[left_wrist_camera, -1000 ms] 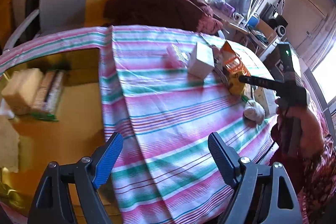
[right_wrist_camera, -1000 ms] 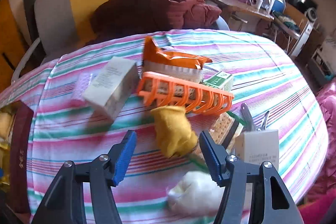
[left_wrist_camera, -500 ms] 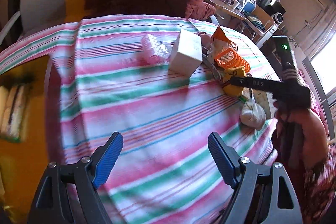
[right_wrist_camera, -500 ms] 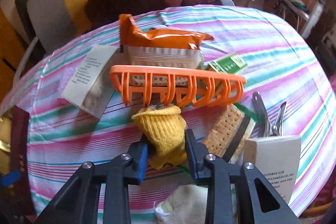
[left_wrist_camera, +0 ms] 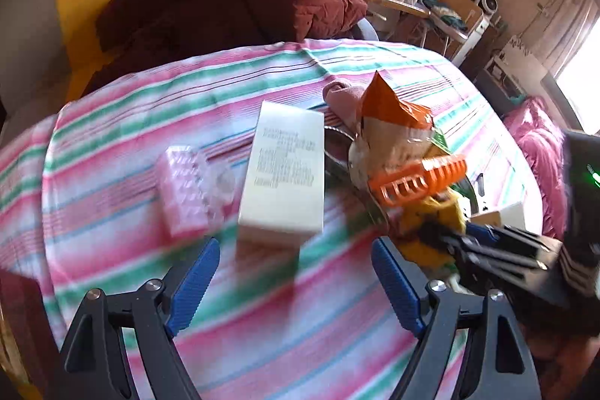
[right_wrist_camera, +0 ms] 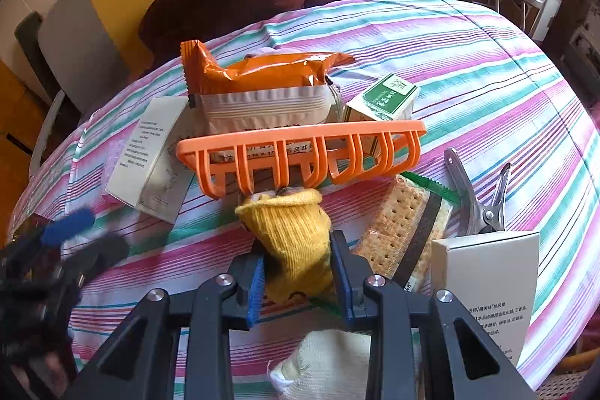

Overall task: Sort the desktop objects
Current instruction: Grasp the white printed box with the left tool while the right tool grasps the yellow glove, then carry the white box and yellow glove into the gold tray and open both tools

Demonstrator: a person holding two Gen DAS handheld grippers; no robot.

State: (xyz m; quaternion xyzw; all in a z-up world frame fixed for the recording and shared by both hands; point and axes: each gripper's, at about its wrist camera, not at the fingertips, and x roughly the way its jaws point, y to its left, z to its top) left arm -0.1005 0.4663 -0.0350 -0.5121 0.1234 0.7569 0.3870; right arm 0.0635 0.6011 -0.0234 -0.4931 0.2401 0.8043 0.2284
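Here, in the left wrist view, the left gripper (left_wrist_camera: 292,282) hangs with its blue-padded jaws spread wide and nothing between them, above bare striped tablecloth (left_wrist_camera: 262,336). Just ahead stands a white carton (left_wrist_camera: 283,175), its long axis running away from the camera, with a pink blister pack (left_wrist_camera: 183,190) just beside it on the left. To the right the clutter begins: an orange snack bag (left_wrist_camera: 393,122) and an orange plastic rack (left_wrist_camera: 416,180), and below them the yellow knitted sock (left_wrist_camera: 431,223) caught in the right gripper (left_wrist_camera: 455,242), which reaches in from the right edge. Open cloth lies toward the near edge and the left.

In the right wrist view, the right gripper (right_wrist_camera: 296,282) is clamped narrow on the yellow sock (right_wrist_camera: 290,235), its cuff pointing up toward the rack (right_wrist_camera: 300,156) and touching its lower bars. A cracker packet (right_wrist_camera: 403,231) lies just right, a metal clip (right_wrist_camera: 476,194) and a second white box (right_wrist_camera: 487,283) beyond. A whitish sock (right_wrist_camera: 326,358) sits below the jaws. The far right of the cloth is free.
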